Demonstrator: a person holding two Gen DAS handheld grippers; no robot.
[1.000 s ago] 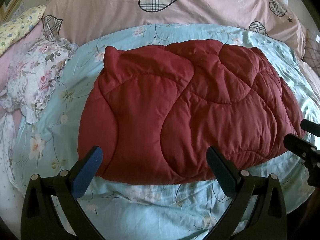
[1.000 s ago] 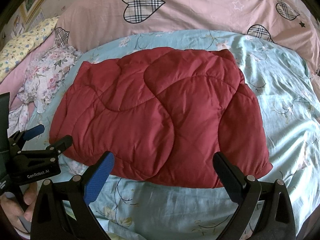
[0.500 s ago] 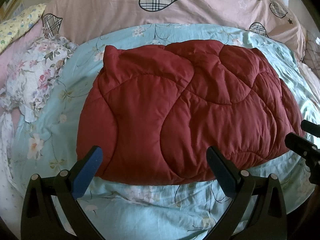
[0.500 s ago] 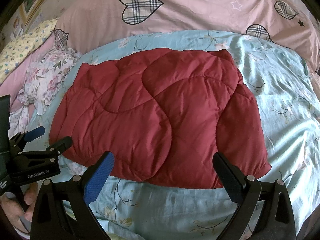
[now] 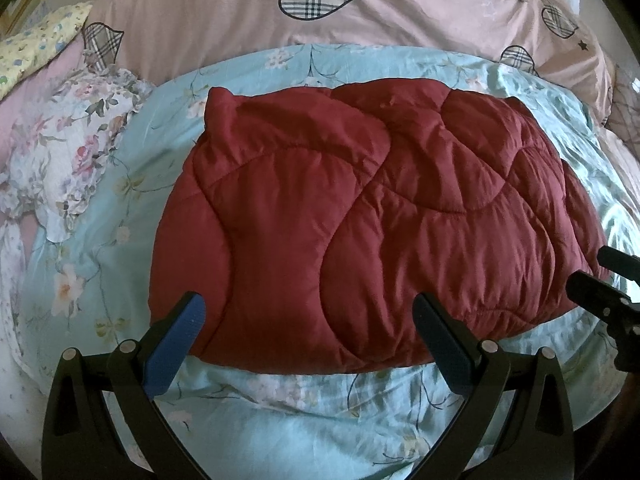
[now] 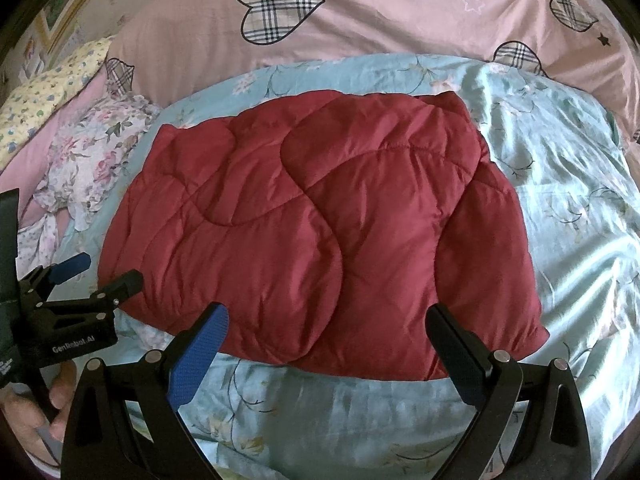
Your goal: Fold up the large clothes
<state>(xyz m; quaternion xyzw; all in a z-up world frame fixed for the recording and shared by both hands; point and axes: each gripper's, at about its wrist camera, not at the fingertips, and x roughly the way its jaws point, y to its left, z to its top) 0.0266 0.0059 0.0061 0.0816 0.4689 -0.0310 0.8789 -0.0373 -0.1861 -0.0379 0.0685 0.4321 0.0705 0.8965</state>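
Observation:
A dark red quilted garment [image 5: 360, 216] lies folded into a broad bundle on the light blue floral sheet [image 5: 280, 412]; the right wrist view shows the red garment [image 6: 320, 232] too. My left gripper [image 5: 308, 312] is open, its fingertips at the bundle's near edge, holding nothing. My right gripper [image 6: 328, 320] is also open and empty, at the near edge further right. The right gripper's fingers [image 5: 592, 292] show at the left view's right rim. The left gripper's fingers [image 6: 120, 284] appear at the right view's left edge, with a hand [image 6: 24, 412] below.
A pink duvet with plaid hearts [image 5: 320, 12] lies across the back. A white floral cloth [image 5: 64, 152] is bunched at the left, beside a yellow floral pillow [image 5: 36, 48]. Bare blue sheet [image 6: 572, 200] extends right of the bundle.
Both views have drifted very slightly; the red bundle sits a little lower and more to the left in frame. Both grippers stay open and empty.

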